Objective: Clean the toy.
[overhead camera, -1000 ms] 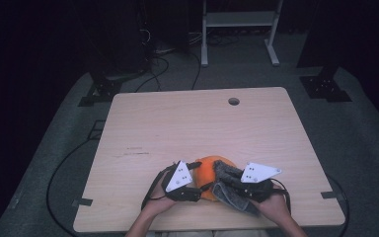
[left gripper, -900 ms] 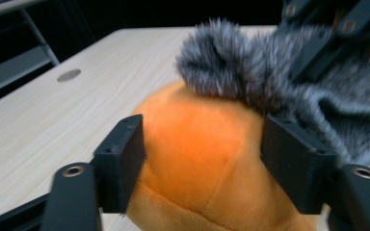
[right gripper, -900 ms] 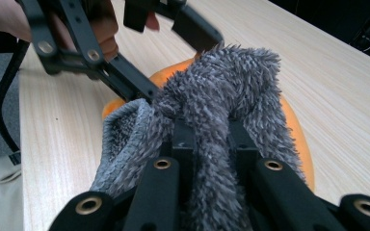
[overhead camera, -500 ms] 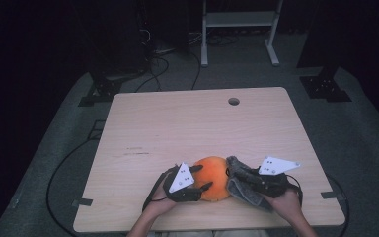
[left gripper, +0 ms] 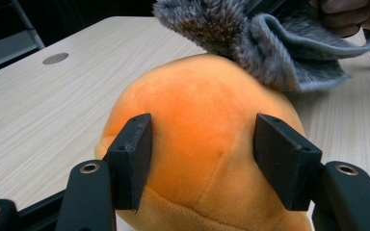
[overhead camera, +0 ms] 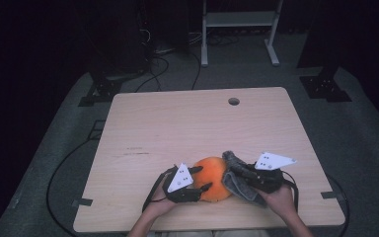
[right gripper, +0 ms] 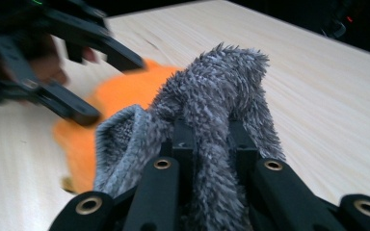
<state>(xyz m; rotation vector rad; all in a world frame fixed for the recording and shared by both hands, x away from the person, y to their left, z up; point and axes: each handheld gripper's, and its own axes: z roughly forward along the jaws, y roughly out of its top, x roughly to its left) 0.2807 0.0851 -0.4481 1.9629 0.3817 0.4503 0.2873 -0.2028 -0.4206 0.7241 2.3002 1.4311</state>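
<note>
Tabletop (overhead camera: 177,123) of pale wood grain, seen from the high view, stands on a grey carpeted floor (overhead camera: 365,148) in a dark room, with a round cable hole (overhead camera: 234,101) near its far edge, a white metal stand (overhead camera: 237,29) beyond it and black cables (overhead camera: 163,59) trailing across the floor. Near the front edge sits an orange plush toy (overhead camera: 212,175). The left gripper (overhead camera: 197,180) reaches in from the toy's left, and its jaws have just been closing with the toy between them. The right gripper (overhead camera: 237,170) sits just to the toy's right, with a grey fuzzy cloth (overhead camera: 237,185) bunched against the toy's side.

From the left gripper view, the plush toy (left gripper: 202,139) is rounded and seamed, and both black pads press on its flanks at a middling spread. The grey cloth (left gripper: 270,43) rests on the toy's top, with the tabletop (left gripper: 38,110) stretching behind.

From the right gripper view, the jaws stand narrow, pinched on a fold of the grey cloth (right gripper: 221,110), which rises between them and drapes over both. Behind it lies the blurred orange toy (right gripper: 120,96), with the left gripper (right gripper: 82,82) at its far side.
</note>
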